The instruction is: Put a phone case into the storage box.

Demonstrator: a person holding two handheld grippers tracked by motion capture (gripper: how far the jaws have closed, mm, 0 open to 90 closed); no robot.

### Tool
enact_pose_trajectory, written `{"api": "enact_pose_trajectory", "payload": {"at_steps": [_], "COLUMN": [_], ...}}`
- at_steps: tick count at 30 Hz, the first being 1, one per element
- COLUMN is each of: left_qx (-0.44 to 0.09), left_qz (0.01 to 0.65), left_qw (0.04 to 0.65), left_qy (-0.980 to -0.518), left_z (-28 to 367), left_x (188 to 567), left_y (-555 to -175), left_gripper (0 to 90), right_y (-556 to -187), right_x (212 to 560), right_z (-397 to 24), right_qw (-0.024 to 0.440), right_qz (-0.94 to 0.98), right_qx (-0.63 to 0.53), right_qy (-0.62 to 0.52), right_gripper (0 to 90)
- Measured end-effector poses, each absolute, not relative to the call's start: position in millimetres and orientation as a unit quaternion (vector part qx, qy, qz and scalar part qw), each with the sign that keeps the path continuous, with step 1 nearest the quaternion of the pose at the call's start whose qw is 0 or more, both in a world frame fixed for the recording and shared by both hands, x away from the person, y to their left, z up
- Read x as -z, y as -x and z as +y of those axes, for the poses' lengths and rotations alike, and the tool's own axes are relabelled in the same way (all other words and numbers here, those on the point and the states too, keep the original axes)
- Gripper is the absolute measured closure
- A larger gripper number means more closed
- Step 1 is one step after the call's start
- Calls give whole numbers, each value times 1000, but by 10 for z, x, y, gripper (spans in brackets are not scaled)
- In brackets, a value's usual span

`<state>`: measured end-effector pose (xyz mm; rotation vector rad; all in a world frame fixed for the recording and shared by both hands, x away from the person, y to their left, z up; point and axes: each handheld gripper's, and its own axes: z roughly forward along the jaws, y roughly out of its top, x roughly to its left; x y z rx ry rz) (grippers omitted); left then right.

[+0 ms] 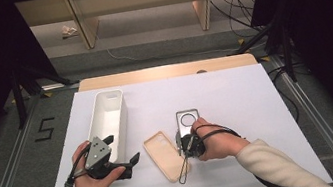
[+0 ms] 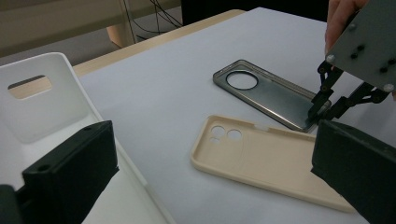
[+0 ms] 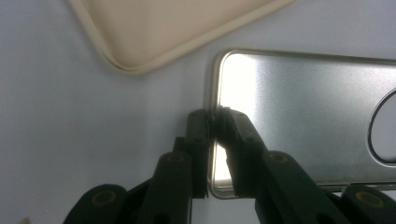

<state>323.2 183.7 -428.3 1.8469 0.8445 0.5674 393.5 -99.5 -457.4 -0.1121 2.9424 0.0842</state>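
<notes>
Bench [image 1: 235, 92] — white top, wooden strip along its far edge.

Grey case [image 1: 188, 123] — smoky, see-through phone case with a round camera hole at its far end; lies flat on the bench just right of centre, open side up. In the left gripper view [image 2: 268, 93] it lies beyond the beige case, the two close together but apart. In the right gripper view [image 3: 308, 116] its near rim runs between the jaw tips.

Right hand-held gripper [image 1: 188, 143] — held in the person's right hand [image 1: 217, 141], tips down at the near end of the grey case. Jaws pinch the case's side wall, one tip outside the rim and one inside, as the right gripper view [image 3: 215, 122] shows. The left gripper view [image 2: 322, 105] has the tips at the case's near corner. No earlier picture to compare.

Beige case [image 1: 165, 155] — opaque phone case, open side up, camera cut-outs at its far end; lies at an angle just left of the grey case. One corner shows in the right gripper view [image 3: 163, 32].

Bin [image 1: 108, 120] — long white bin with a handle slot in its end wall, at bench left, lengthwise front to back.

Left hand-held gripper [image 1: 125, 167] — in the left hand [image 1: 90, 184], beside the bin's near end, pointing toward the beige case. Jaws spread wide, nothing between them; grey plate on top.
</notes>
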Motion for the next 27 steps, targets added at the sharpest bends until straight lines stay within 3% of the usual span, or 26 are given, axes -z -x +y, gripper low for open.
{"api": "enact_pose_trajectory", "payload": {"at_steps": [4, 27], "left_qx": [-234, -233], "left_qz": [348, 348], "left_qw": [494, 494], "left_qy": [-762, -762], "left_z": [1835, 1840], "left_x": [4284, 4285], "left_y": [-3231, -3232], "left_gripper": [0, 0], "right_y": [-3915, -3909], "right_x": [4573, 4561], "right_z": [-984, -1016], "right_qw": [98, 97], "right_qz": [994, 994], "right_qx": [-26, -35], "right_qy": [37, 38], "right_gripper": [858, 893]}}
